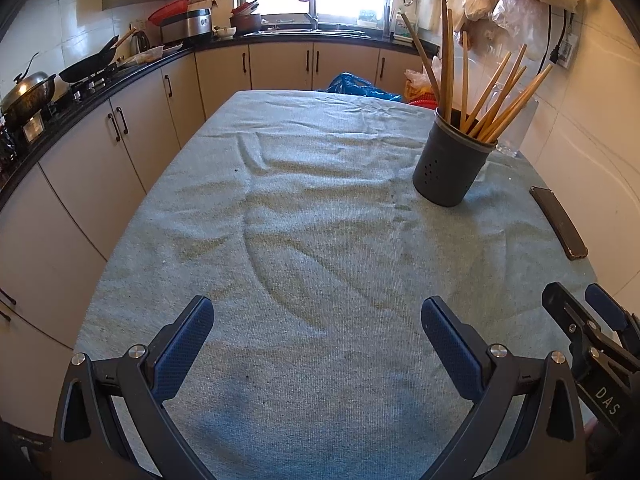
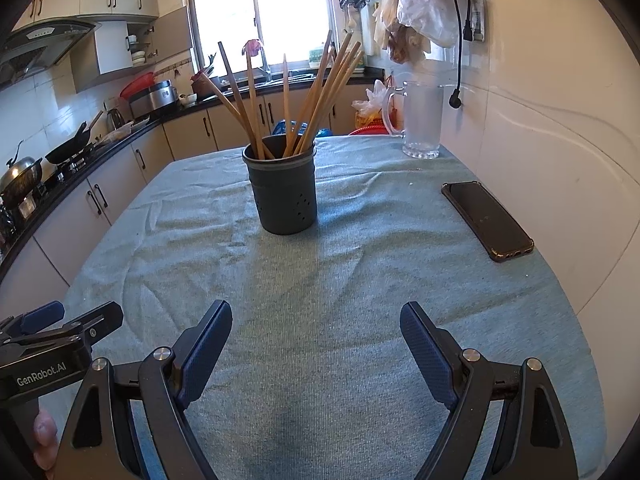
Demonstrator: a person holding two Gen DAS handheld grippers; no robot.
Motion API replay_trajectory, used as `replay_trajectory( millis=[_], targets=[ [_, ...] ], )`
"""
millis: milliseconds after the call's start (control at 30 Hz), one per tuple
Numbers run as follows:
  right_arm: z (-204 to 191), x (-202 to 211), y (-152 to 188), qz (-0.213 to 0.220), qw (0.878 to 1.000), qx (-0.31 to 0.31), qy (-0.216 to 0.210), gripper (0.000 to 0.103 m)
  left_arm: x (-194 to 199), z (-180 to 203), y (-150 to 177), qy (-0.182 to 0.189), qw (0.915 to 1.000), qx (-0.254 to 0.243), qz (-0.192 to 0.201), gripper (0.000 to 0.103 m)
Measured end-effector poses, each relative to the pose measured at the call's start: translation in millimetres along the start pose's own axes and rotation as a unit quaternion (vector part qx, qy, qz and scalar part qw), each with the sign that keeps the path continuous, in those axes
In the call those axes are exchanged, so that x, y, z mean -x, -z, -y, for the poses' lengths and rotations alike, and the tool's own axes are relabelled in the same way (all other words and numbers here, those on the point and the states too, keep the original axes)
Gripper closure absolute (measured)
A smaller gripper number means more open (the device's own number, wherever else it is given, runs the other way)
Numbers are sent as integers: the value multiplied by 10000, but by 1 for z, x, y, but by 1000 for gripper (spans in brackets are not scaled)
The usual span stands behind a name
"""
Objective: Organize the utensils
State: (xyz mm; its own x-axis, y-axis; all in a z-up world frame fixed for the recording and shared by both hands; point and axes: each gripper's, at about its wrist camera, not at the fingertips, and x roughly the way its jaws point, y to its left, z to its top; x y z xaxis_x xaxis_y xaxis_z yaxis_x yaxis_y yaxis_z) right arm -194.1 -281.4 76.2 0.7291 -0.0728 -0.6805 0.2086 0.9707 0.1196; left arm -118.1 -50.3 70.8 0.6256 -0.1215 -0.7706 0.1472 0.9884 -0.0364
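Note:
A dark grey utensil holder (image 1: 450, 166) (image 2: 285, 194) stands upright on the cloth-covered table (image 1: 304, 216) (image 2: 360, 280). Several wooden chopsticks (image 1: 496, 100) (image 2: 316, 100) lean out of it in all directions. My left gripper (image 1: 317, 320) hovers open over the near part of the cloth, nothing between its blue pads. My right gripper (image 2: 316, 324) is open too, low over the near cloth and pointed toward the holder, well short of it. Each gripper shows at the edge of the other's view: the right gripper (image 1: 592, 320) and the left gripper (image 2: 72, 320).
A black phone (image 1: 559, 222) (image 2: 488, 220) lies flat at the table's right. A frosted glass mug (image 2: 420, 120) stands at the far right corner by the wall. Kitchen counter (image 1: 120, 72) with pans runs along the left. Plastic bags (image 2: 424, 8) hang above the right side.

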Motion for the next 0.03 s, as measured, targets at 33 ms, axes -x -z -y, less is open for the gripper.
replay_trajectory(
  millis=[33],
  targets=[
    [1, -1, 0, -15, 10000, 0, -2, 13, -1, 0, 0, -7, 10000, -13, -7, 0]
  ],
)
